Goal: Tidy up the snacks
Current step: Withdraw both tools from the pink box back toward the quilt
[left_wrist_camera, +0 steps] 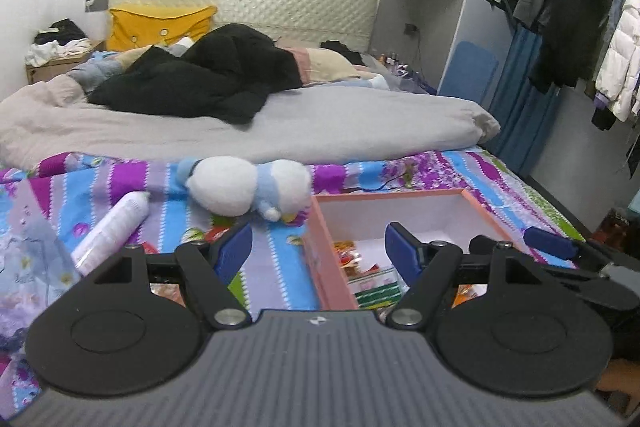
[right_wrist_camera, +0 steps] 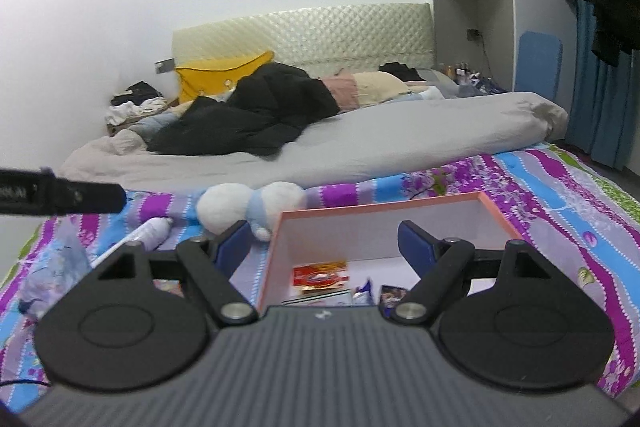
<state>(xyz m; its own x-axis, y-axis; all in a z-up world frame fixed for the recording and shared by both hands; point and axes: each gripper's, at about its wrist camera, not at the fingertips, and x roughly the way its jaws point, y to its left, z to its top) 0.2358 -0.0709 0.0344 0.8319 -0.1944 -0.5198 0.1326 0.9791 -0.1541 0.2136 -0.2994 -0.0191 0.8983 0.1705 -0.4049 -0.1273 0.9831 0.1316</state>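
A pink-rimmed box (left_wrist_camera: 400, 195) with white inner walls lies on the bed; it also shows in the right wrist view (right_wrist_camera: 384, 207). Snack packets (left_wrist_camera: 370, 277) lie in it, among them a red packet (right_wrist_camera: 320, 274) and blue ones (right_wrist_camera: 394, 294). My left gripper (left_wrist_camera: 320, 247) is open and empty, straddling the box's left wall. My right gripper (right_wrist_camera: 322, 241) is open and empty above the box's near part. More snack wrappers (left_wrist_camera: 216, 234) peek out behind the left gripper's left finger. The right gripper's finger (left_wrist_camera: 550, 243) shows at the box's right side in the left wrist view.
A white and blue plush toy (left_wrist_camera: 246, 189) lies just beyond the box (right_wrist_camera: 252, 205). A white bottle (left_wrist_camera: 112, 231) lies to the left (right_wrist_camera: 150, 233). A patterned plastic bag (left_wrist_camera: 28, 251) sits at far left. A grey duvet (left_wrist_camera: 280, 123) and black coat (left_wrist_camera: 208, 75) cover the bed behind.
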